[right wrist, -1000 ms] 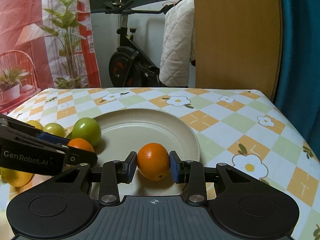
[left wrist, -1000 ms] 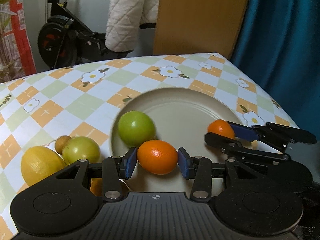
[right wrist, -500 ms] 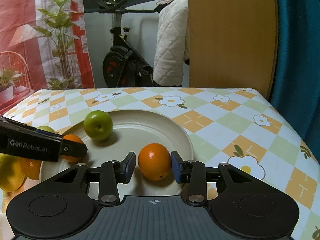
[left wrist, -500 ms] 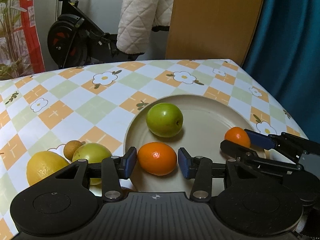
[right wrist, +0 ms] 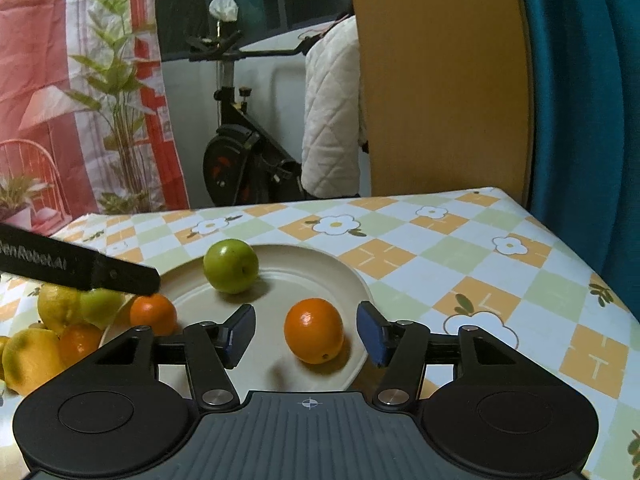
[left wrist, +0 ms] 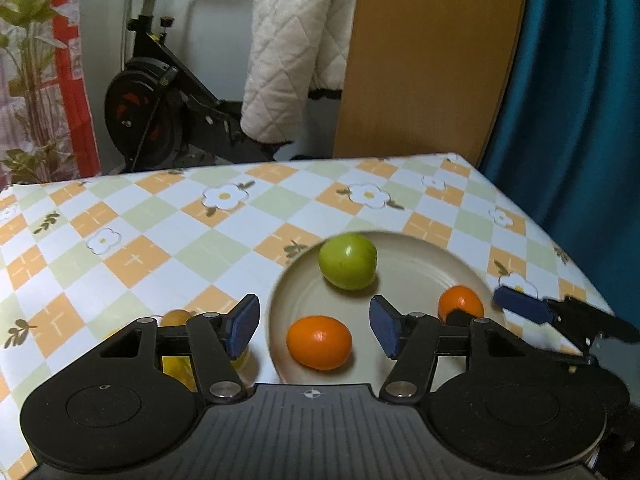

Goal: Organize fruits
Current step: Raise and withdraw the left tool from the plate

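Observation:
A cream plate [left wrist: 420,276] holds a green apple [left wrist: 348,262] and two oranges. My left gripper [left wrist: 315,328] has its jaws opening around the nearer orange [left wrist: 319,343], with a clear gap on both sides. In the right wrist view my right gripper [right wrist: 306,337] is also opening, and the other orange [right wrist: 314,330] lies free on the plate [right wrist: 320,276] between its pads. The green apple [right wrist: 231,266] sits behind it. The left gripper's finger [right wrist: 80,266] reaches in from the left above the smaller orange [right wrist: 153,314].
Off the plate's left side lie lemons [right wrist: 30,354], a green fruit [right wrist: 102,302] and another orange [right wrist: 80,340]. A small brown fruit [left wrist: 176,316] shows behind my left finger. The flowered tablecloth [left wrist: 160,232] ends at the far and right edges. An exercise bike [left wrist: 152,120] stands beyond.
Both grippers have spread their jaws and let go of their oranges, which now rest on the plate. The left gripper has risen a little.

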The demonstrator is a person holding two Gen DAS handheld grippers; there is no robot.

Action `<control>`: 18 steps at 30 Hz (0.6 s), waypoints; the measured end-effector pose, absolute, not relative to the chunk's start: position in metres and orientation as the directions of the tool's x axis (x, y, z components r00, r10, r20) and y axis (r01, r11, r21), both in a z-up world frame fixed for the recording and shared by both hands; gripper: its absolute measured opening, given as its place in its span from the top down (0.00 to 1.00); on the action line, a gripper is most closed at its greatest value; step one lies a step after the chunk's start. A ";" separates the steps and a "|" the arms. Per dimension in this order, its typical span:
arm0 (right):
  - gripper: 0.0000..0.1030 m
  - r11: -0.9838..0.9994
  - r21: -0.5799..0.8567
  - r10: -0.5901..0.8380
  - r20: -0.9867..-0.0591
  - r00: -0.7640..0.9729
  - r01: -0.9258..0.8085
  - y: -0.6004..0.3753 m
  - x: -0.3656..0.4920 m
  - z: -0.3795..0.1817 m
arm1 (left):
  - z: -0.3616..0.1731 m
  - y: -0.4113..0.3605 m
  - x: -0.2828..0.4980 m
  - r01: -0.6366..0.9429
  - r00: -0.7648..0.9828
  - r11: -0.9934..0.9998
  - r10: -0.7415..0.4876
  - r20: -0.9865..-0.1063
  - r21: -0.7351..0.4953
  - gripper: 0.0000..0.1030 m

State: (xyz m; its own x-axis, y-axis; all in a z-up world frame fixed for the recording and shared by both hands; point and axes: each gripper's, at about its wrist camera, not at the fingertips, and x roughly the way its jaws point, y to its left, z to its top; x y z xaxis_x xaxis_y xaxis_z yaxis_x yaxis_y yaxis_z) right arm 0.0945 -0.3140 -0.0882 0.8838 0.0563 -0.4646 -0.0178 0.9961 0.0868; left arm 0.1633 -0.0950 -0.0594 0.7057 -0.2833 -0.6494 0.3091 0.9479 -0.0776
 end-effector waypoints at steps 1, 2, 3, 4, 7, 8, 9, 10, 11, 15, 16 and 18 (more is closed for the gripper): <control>0.40 0.996 0.089 0.060 -0.462 0.885 -0.020 -0.314 0.092 -0.087 | -0.056 -0.093 0.162 0.305 0.712 0.949 -0.284 -0.642 -0.081 0.38; 0.38 0.995 0.094 0.066 -0.458 0.886 -0.026 -0.314 0.090 -0.085 | -0.053 -0.090 0.160 0.301 0.719 0.950 -0.284 -0.634 -0.084 0.38; 0.37 0.995 0.098 0.070 -0.455 0.888 -0.028 -0.314 0.087 -0.083 | -0.049 -0.087 0.158 0.297 0.726 0.951 -0.284 -0.626 -0.086 0.38; 0.37 0.994 0.102 0.069 -0.452 0.889 -0.025 -0.315 0.084 -0.081 | -0.046 -0.085 0.157 0.293 0.733 0.952 -0.283 -0.619 -0.088 0.38; 0.36 0.991 0.132 0.054 -0.432 0.900 0.004 -0.320 0.077 -0.070 | -0.033 -0.076 0.152 0.272 0.760 0.957 -0.276 -0.588 -0.099 0.38; 0.35 0.990 0.143 0.045 -0.422 0.905 0.018 -0.323 0.075 -0.066 | -0.028 -0.073 0.150 0.266 0.769 0.958 -0.276 -0.577 -0.105 0.38; 0.34 0.988 0.151 0.041 -0.413 0.910 0.024 -0.324 0.073 -0.062 | -0.023 -0.069 0.148 0.262 0.778 0.959 -0.278 -0.564 -0.111 0.38; 0.31 0.987 0.160 0.041 -0.404 0.914 0.026 -0.325 0.071 -0.057 | -0.018 -0.066 0.145 0.258 0.787 0.959 -0.279 -0.551 -0.117 0.38; 0.29 0.986 0.167 0.044 -0.393 0.919 0.024 -0.326 0.069 -0.052 | -0.014 -0.063 0.143 0.253 0.794 0.960 -0.278 -0.540 -0.121 0.38; 0.19 0.989 0.149 0.048 -0.350 0.935 0.005 -0.324 0.062 -0.029 | 0.004 -0.050 0.134 0.231 0.825 0.961 -0.276 -0.493 -0.151 0.38; 0.16 0.990 0.144 0.051 -0.340 0.939 -0.002 -0.322 0.060 -0.023 | 0.008 -0.047 0.133 0.223 0.833 0.962 -0.272 -0.482 -0.157 0.38; 0.12 0.991 0.134 0.059 -0.318 0.946 -0.017 -0.319 0.059 -0.011 | 0.017 -0.041 0.129 0.213 0.848 0.963 -0.266 -0.457 -0.165 0.38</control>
State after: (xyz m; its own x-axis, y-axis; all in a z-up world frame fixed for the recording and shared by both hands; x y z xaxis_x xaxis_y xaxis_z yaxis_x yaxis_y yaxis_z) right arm 0.0586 -0.3189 -0.0108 0.9461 0.0592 -0.3183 -0.0169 0.9908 0.1341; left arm 0.1292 -0.0406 0.0170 0.8485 -0.2661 -0.4575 0.2133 0.9630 -0.1646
